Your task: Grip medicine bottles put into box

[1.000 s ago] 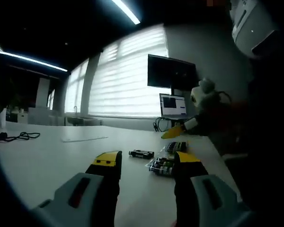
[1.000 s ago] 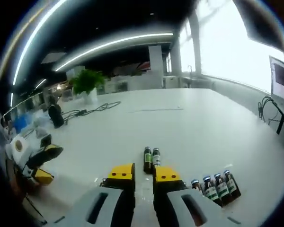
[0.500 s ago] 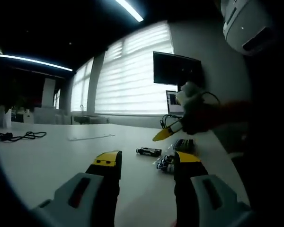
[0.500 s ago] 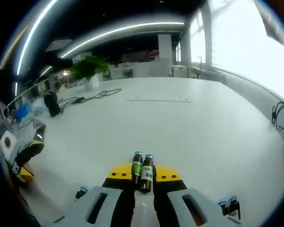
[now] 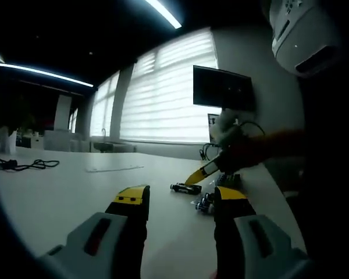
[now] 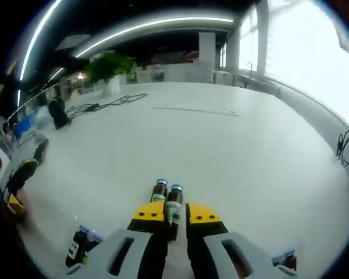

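Observation:
Two brown medicine bottles (image 6: 174, 203) with blue caps and green labels lie side by side on the white table (image 6: 232, 151). My right gripper (image 6: 176, 213) is over them. Its yellow-tipped jaws stand close on either side of the right bottle, and the left bottle (image 6: 158, 192) lies just past the left tip. In the left gripper view the right gripper (image 5: 196, 174), held by a hand, touches that pair (image 5: 186, 188). More bottles (image 5: 205, 202) lie in a cluster beside it. My left gripper (image 5: 180, 196) hovers open over the table with nothing between its jaws.
Other bottles lie at the lower left (image 6: 78, 247) and lower right (image 6: 285, 258). The left gripper (image 6: 17, 180) shows at the left edge. A plant (image 6: 107, 67) and cables (image 6: 104, 104) sit far back. A monitor (image 5: 221, 87) stands by the window.
The right gripper came down onto the bottle pair, and one bottle now sits between its tips. The left gripper stayed open and barely moved.

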`<state>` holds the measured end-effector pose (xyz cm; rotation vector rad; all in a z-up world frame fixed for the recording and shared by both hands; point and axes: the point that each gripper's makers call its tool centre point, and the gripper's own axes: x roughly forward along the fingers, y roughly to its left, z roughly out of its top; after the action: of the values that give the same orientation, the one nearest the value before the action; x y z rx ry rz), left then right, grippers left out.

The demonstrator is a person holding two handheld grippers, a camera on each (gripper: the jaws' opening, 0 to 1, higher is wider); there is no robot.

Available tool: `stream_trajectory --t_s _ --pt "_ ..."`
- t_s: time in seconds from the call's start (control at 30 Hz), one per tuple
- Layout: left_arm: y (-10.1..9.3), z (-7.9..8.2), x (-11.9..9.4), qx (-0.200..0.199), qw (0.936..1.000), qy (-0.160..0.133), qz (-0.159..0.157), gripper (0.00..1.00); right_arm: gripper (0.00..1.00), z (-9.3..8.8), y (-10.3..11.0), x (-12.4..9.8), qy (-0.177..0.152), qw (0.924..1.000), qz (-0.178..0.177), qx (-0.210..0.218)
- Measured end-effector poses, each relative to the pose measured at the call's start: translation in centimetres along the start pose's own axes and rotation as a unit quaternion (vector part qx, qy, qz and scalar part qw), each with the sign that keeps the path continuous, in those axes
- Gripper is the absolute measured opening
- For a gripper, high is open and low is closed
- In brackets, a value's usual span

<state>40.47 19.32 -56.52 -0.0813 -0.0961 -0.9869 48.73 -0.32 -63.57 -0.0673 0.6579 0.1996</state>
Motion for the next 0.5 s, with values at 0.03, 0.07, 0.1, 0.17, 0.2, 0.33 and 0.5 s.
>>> stream_trajectory --t_s 0.03,0.07,0.1,0.17,0.2,0.33,0.5 --pt "-0.01 0.01 0.00 0.000 1.0000 0.000 0.000 0.37 0.07 0.04 -0.02 0.04 0.000 1.0000 0.000 0.003" --pt "0.00 0.02 0.00 -0.001 1.0000 -0.001 0.000 0.37 0.06 0.02 0.02 0.10 0.000 1.0000 0.000 0.005" --pt "0.02 0.03 0.00 -0.002 1.0000 -0.001 0.000 0.37 0.06 -0.08 0.09 0.11 0.002 1.0000 0.000 0.004" --pt "0.03 0.07 -0.01 -0.003 1.0000 -0.002 0.000 0.37 0.06 -0.22 0.14 0.34 0.003 1.0000 -0.001 0.001" --pt "0.04 0.06 -0.02 -0.003 1.0000 -0.002 0.000 0.37 0.06 -0.27 0.15 0.44 0.004 1.0000 0.001 0.005" --pt "0.03 0.05 -0.02 -0.002 1.0000 -0.002 0.000 0.37 0.07 -0.45 0.13 0.78 0.006 1.0000 -0.002 0.001" --pt "0.11 0.07 -0.04 -0.005 1.0000 -0.003 0.001 0.37 0.08 -0.56 -0.23 0.98 0.007 0.9999 -0.007 0.004"
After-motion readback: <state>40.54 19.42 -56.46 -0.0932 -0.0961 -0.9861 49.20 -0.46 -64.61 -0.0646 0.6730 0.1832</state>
